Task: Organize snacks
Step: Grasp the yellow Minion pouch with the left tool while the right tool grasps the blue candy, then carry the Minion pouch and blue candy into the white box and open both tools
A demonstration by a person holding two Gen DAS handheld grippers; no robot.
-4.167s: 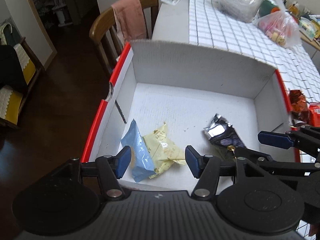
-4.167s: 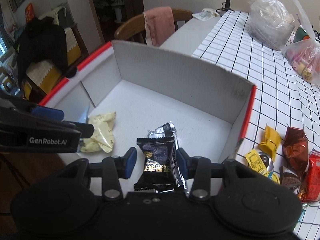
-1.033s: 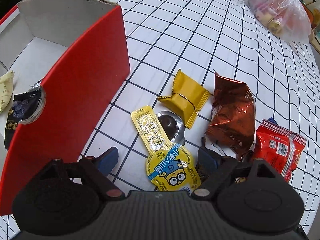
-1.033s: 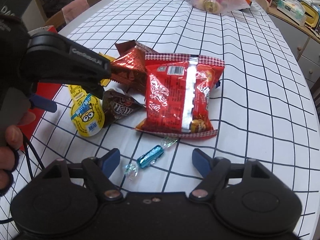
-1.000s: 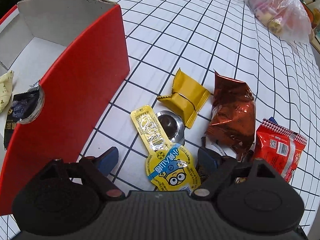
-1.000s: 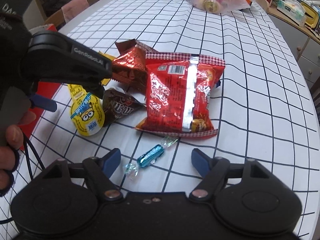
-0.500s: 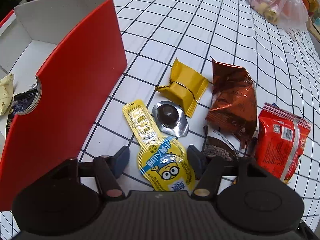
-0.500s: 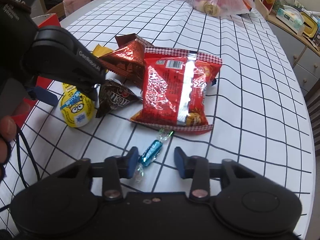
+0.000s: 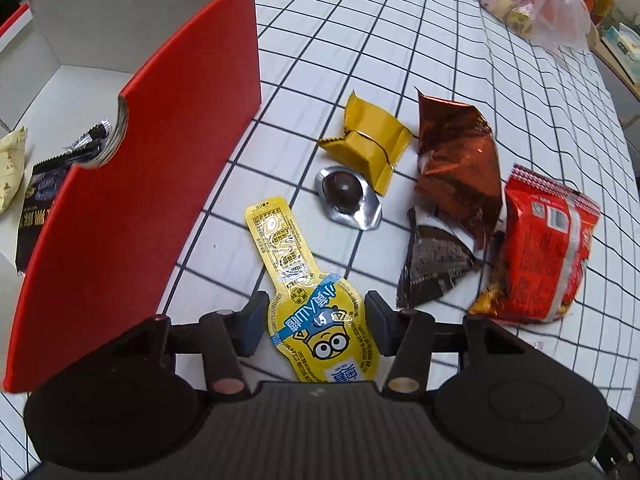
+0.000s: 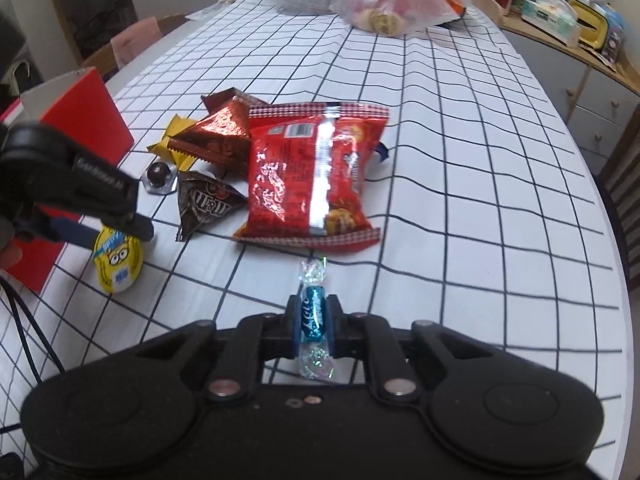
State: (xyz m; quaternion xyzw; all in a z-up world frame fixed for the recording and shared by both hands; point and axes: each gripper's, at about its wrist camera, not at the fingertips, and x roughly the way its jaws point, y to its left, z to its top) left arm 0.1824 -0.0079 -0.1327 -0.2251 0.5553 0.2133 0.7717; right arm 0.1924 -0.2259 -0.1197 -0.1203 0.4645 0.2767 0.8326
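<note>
Left wrist view: the left hand-held gripper is seen closing around the round end of the yellow pouch, which lies flat on the checked worktop. The pads look just at the pouch's edges, so a firm clamp cannot be confirmed. Beside it stands the red box, with a black packet already inside. A foil chocolate, a gold wrapper, a brown bag and a red bag are left outside.

Right wrist view: the right hand-held gripper is clamped together on the blue candy, held by its middle just above the worktop.

Risks, as judged: the flat, slick pouch could be buckled or squeezed out if the pads catch only its rim. The small candy could be twisted loose on the way to the box, since only its slim body is pinched.
</note>
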